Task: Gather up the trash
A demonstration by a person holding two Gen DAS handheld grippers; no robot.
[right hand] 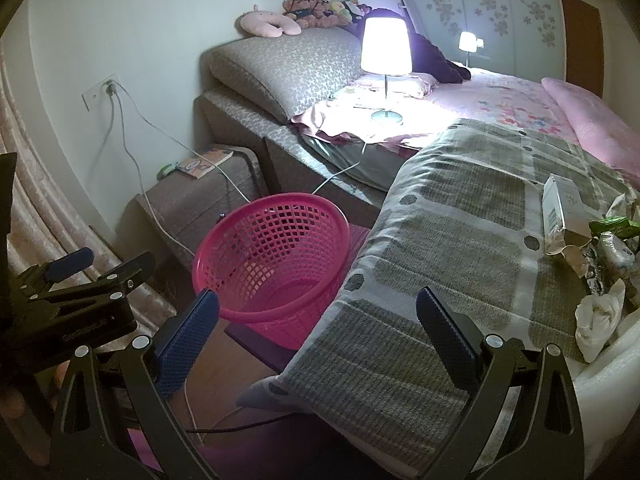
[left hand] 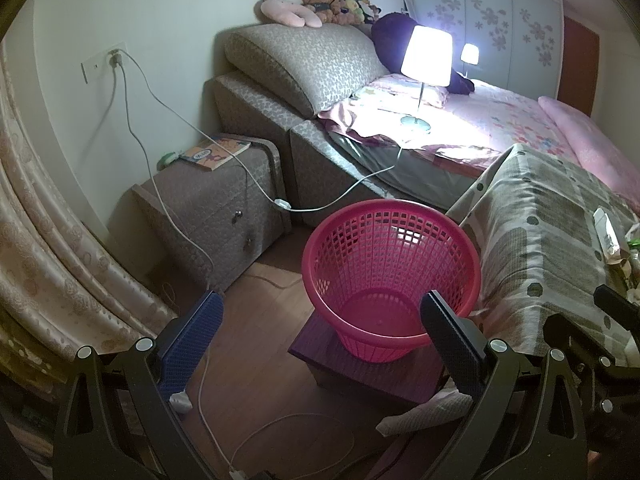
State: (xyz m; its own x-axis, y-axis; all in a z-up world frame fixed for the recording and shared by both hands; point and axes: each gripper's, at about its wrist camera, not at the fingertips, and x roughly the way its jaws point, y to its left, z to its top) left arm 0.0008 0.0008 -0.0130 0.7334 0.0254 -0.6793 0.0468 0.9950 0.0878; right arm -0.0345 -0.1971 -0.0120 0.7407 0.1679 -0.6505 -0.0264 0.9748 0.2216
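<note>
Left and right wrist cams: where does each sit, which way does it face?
Left wrist: on the left tongs, facing the empty pink plastic mesh basket on a dark stool; own open fingers, right tongs at right edge.
Right wrist: on the right tongs, over the grey patterned quilt, trash pile at right; own open fingers, left tongs at left.
Shared: basket, lit white table lamp, bed.

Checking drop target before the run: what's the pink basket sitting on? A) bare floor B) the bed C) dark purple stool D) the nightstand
C: the pink basket stands on a dark purple stool beside the bed, raised off the wooden floor; it looks empty.
</note>
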